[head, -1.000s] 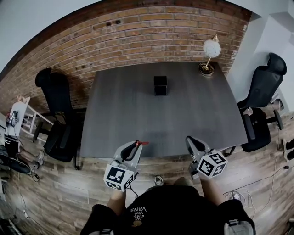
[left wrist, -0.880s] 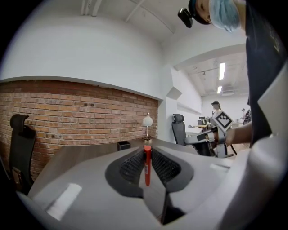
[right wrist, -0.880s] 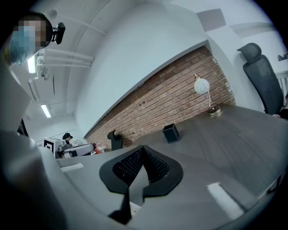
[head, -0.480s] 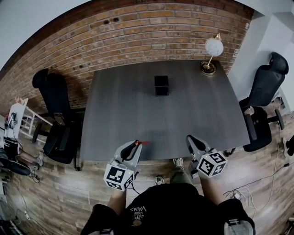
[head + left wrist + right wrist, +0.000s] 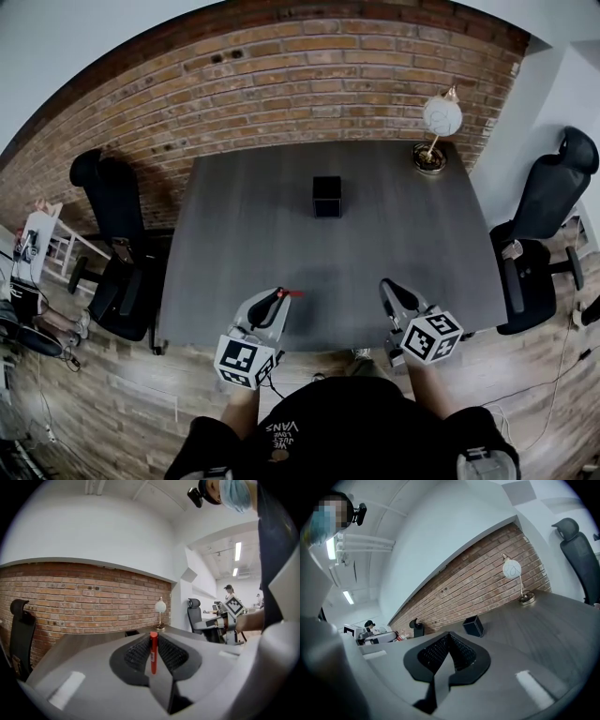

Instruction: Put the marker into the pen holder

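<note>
The left tongs (image 5: 280, 294) are clenched on the red marker (image 5: 153, 652), which stands upright between the pads, its tip poking out over the near edge of the worktop (image 5: 412, 234). The right tongs (image 5: 387, 287) are pressed together with nothing in them and hover at the same edge. The black pen holder (image 5: 327, 196) stands well apart, toward the far side by the brick wall. The pick-up looks done; the carry across and the drop into the holder are left.
</note>
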A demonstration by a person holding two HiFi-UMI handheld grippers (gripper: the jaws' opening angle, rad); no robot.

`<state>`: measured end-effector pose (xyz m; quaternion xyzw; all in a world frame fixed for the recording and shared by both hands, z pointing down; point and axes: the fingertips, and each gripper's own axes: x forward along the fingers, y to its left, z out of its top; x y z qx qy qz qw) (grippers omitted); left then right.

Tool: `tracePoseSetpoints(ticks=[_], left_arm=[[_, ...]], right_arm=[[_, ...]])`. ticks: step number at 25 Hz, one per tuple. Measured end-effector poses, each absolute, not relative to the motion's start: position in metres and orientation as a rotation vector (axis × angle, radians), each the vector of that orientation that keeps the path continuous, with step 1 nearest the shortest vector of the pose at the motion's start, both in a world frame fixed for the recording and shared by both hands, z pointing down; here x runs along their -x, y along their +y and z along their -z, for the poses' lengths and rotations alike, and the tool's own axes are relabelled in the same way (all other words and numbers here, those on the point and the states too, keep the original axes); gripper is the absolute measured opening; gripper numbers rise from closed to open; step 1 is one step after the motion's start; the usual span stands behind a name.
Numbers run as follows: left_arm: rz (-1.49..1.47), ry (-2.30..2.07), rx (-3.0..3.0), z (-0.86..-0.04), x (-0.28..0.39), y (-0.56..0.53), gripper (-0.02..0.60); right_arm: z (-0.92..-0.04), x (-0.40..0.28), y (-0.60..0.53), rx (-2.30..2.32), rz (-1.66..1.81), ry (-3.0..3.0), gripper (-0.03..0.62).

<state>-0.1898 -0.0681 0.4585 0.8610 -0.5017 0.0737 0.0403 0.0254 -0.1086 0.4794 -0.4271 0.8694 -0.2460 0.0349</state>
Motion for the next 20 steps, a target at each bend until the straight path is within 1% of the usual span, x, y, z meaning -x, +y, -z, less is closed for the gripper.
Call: tracePoseSetpoints(ticks=[20], left_arm=[[-0.246,-1.654,-2.706,-0.433,0.151,-0.205,0.104]], right_arm=[[-0.493,-0.066,-0.2,1.269,0.819,2.675,0.0]])
